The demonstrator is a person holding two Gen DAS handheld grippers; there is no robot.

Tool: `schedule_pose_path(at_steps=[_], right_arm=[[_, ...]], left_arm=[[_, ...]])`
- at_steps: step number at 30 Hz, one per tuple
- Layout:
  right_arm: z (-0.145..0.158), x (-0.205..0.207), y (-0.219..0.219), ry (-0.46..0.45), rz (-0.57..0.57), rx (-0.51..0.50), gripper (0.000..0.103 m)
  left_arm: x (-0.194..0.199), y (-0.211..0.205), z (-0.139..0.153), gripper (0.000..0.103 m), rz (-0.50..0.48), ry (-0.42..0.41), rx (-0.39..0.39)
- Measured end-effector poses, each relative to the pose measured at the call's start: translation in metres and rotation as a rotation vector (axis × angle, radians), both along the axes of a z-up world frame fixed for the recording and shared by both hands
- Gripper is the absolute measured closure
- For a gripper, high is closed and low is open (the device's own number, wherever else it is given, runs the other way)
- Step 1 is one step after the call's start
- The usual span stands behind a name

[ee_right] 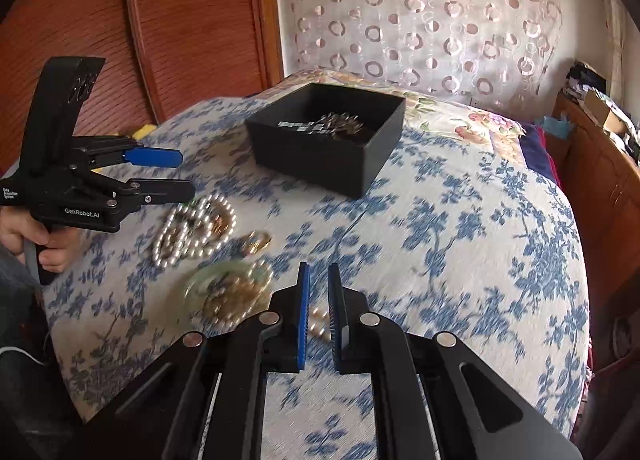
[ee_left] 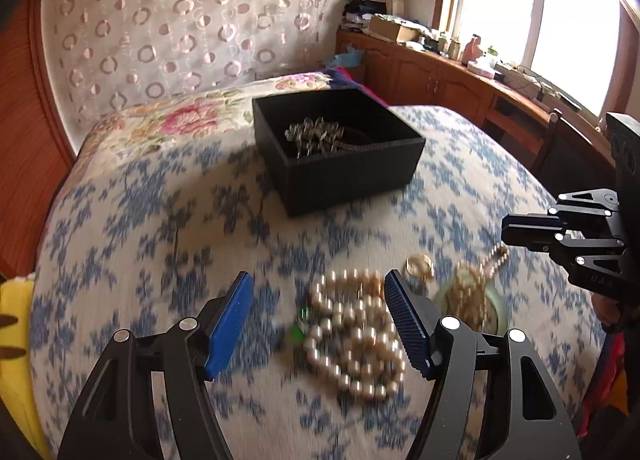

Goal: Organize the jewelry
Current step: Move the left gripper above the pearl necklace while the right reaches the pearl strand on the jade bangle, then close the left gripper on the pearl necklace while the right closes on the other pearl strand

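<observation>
Left wrist view looks down on a bed with a blue-flowered bedspread [ee_left: 168,228], where the left gripper [ee_left: 318,316] hangs with its blue pads spread wide over a coiled pearl necklace [ee_left: 352,344]. The pearls lie between the two fingers and past the right one, touching neither as far as the blur allows. Just beside them sit a gold ring [ee_left: 420,266] and a pale green bangle [ee_left: 472,300] with a gold chain heaped on it.

Right wrist view shows the right gripper [ee_right: 318,308] with its fingers drawn close, a narrow gap between them holding a short run of pearls [ee_right: 320,324]; whether the pads actually pinch them I cannot tell. The strand trails toward the bangle.

A black open box [ee_left: 340,148] stands well apart, farther up the bed, with silvery jewelry [ee_left: 314,136] inside. Bare bedspread lies between box and jewelry heap. The bed's edge curves away right of the right gripper.
</observation>
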State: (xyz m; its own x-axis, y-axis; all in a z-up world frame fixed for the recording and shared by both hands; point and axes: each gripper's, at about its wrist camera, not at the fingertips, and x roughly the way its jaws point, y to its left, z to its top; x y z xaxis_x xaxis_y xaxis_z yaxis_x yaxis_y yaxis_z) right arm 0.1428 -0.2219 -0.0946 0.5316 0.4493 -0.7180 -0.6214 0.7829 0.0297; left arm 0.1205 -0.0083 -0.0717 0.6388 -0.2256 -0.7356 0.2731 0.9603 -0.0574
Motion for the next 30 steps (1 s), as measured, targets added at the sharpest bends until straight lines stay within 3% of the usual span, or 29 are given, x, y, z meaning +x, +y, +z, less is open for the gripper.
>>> schedule_pose_path(at_steps=[1,3,10,23,30], right_arm=[[-0.002,-0.003,0.001,0.004,0.004,-0.01,0.08],[-0.006,-0.008,0.0,0.005,0.006,-0.031,0.072],[-0.019,-0.013,0.006,0.047,0.081,-0.073,0.072],[-0.021,-0.003,0.009,0.068,0.112,-0.143,0.073],[-0.024,-0.002,0.017,0.06,0.106,-0.158,0.086]], left_arm=[[-0.004,0.001,-0.002,0.038,0.004,0.003,-0.002],[-0.013,0.005,-0.004,0.038,0.018,0.008,-0.003],[-0.033,0.007,-0.01,0.038,0.03,0.026,-0.008],[-0.038,0.012,-0.02,0.038,0.042,0.064,-0.02],[-0.035,0.011,-0.025,0.04,0.045,0.079,-0.023]])
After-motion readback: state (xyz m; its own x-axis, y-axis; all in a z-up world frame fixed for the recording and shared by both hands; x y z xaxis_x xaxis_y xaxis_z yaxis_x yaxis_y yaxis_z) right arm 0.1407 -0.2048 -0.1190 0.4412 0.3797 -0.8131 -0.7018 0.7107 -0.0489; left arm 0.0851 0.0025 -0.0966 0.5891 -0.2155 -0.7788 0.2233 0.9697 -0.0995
